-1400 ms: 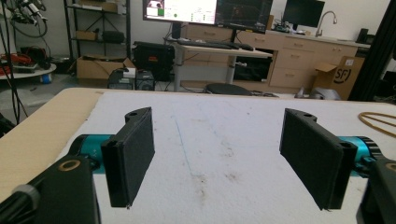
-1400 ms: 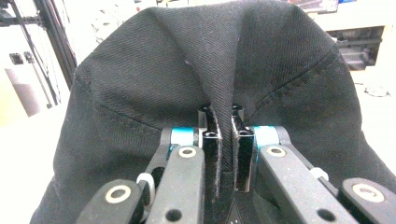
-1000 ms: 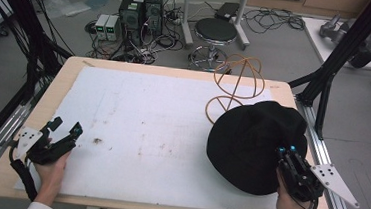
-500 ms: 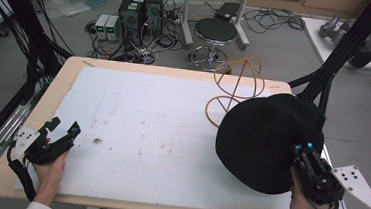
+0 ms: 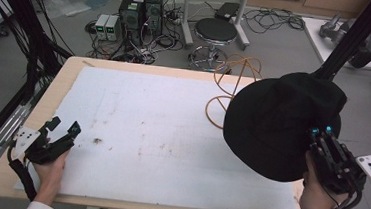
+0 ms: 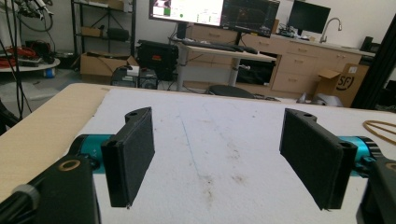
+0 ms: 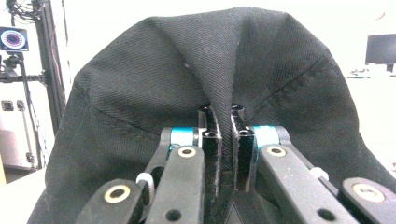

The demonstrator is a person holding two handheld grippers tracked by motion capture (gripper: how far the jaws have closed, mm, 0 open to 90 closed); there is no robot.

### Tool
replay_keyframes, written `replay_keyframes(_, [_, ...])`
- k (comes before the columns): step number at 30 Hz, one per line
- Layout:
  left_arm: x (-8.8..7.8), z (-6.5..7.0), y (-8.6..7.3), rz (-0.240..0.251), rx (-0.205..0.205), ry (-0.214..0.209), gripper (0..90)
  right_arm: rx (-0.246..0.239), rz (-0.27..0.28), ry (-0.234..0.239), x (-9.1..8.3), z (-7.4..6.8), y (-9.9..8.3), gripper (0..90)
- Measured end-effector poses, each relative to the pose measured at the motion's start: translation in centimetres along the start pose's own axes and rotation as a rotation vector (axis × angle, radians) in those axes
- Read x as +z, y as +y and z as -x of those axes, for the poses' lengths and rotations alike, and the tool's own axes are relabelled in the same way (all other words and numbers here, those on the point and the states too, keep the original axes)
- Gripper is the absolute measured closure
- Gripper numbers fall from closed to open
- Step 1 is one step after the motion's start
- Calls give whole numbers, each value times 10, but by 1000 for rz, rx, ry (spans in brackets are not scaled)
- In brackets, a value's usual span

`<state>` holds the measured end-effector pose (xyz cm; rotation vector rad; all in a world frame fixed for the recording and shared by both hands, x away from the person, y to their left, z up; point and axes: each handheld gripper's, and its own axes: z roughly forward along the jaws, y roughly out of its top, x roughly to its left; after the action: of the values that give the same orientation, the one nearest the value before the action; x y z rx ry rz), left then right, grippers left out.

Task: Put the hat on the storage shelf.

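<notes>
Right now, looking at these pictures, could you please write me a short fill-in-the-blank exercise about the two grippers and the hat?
1. The right gripper has its fingers shut on the black ____.
2. The left gripper has its fingers ____, with nothing between them.
3. Behind the hat, a wire frame of ____ colour stands on the table.

Missing words: hat; open; orange

This is a robotics or electronics lab, read outward from the pale wooden counter with its white foam sheet. Beyond its far edge, grey computer boxes sit on the floor amid tangled black cables, beside a round black stool. Farther behind the counter stand wide monitors showing data plots, wooden drawer cabinets, cardboard cartons and a sink tap.
</notes>
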<state>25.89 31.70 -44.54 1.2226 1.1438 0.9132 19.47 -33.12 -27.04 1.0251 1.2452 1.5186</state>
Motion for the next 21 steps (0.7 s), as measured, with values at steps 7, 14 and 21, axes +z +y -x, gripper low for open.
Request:
replay_keyframes(7, [0,2,0,-1,5,-6,265,-2,21,14,29,-10,6,862])
replay_keyframes(14, [0,2,-1,-3,6,-7,265,23,44,3,54,-13,3,862])
replay_keyframes(21, [-2,0,1,9,2,5,265,48,80,-27,70,-12,1,863])
